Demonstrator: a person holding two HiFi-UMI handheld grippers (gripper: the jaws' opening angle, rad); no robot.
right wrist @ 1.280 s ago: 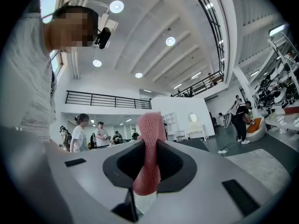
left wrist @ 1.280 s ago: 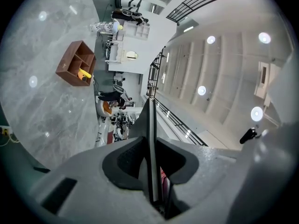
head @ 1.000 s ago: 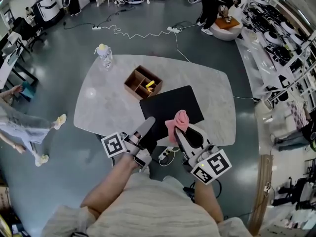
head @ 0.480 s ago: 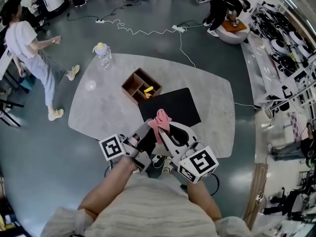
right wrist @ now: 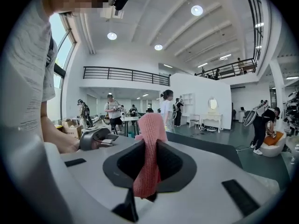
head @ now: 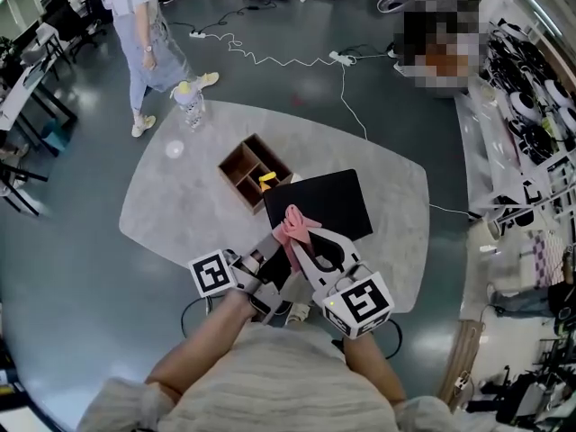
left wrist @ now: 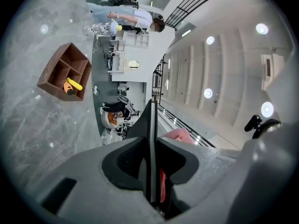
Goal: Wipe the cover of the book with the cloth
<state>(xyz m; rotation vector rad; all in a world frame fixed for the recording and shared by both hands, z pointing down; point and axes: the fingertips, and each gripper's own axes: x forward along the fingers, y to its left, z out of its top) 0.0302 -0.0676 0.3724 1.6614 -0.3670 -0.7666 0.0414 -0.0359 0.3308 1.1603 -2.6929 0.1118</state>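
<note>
A black book (head: 319,203) lies on the pale marble table (head: 189,205), its near edge by the table's front. My left gripper (head: 273,246) is shut on that near edge; in the left gripper view the book (left wrist: 149,118) shows edge-on as a thin dark slab between the jaws of the left gripper (left wrist: 150,146). My right gripper (head: 301,239) is shut on a pink cloth (head: 293,224), which bunches over the book's near left part. In the right gripper view the cloth (right wrist: 150,125) sticks up from between the closed jaws of the right gripper (right wrist: 148,146).
A brown wooden compartment box (head: 243,165) with a yellow item stands just behind the book. A bottle (head: 189,104) is at the table's far left edge. A person (head: 148,34) walks past beyond it. Cables cross the floor behind the table.
My right gripper has carried the pink cloth leftward over the book, close to the left gripper. The left gripper stays on the book's edge. A person has walked across behind the table.
</note>
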